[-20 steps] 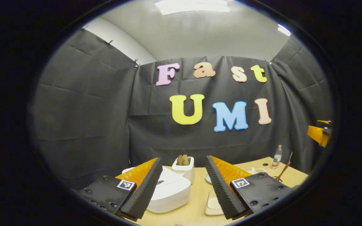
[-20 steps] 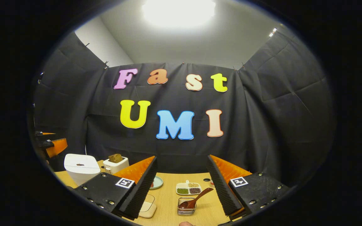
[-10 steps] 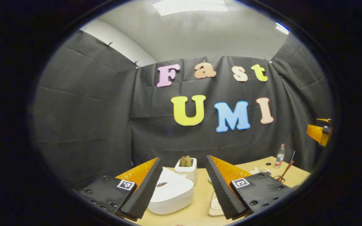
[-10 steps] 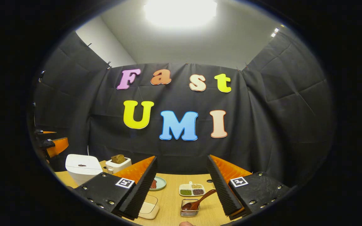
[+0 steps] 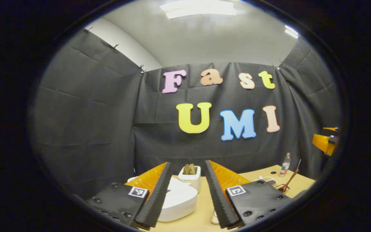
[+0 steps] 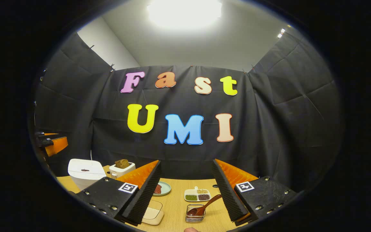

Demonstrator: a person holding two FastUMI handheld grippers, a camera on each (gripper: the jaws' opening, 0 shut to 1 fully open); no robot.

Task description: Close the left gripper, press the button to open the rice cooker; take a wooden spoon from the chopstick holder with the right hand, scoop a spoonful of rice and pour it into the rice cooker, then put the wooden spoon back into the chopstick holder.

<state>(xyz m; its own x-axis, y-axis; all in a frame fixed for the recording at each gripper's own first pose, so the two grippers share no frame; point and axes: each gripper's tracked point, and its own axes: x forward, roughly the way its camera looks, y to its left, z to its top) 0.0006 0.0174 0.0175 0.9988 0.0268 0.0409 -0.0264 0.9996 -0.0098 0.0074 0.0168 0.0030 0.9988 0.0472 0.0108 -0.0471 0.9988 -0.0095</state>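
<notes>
Left tool (image 5: 185, 193) hangs over the near edge of the table (image 5: 201, 219), fingers parted with a moderate gap and nothing between them; the task wants them brought together before the press. Right tool (image 6: 185, 190) hovers with its fingers spread wide, empty.

Near: the chopstick holder (image 6: 195, 216), a small wire basket, sits on the table just beyond the right tool and between its fingers as that view frames it. The wooden spoon (image 6: 203, 206) rests in it, bowl down in the basket, handle leaning up and away to the right.

Handling, as a judgement: the spoon is dark, glossy wood, so probably light, stiff, a little slick. Best hold looks like mid-handle, above the basket rim, where both pads can close flat. The basket is light and may drag along if the spoon catches.

Middle: a divided dish of grains (image 6: 196, 195) lies just past the holder; which compartment holds rice I cannot tell.

Far left: the rice cooker (image 5: 177, 199), white, rounded, lid down, stands just ahead of the left tool. Its button is too small to pick out. The body looks heavy enough to stay put under a press.
</notes>
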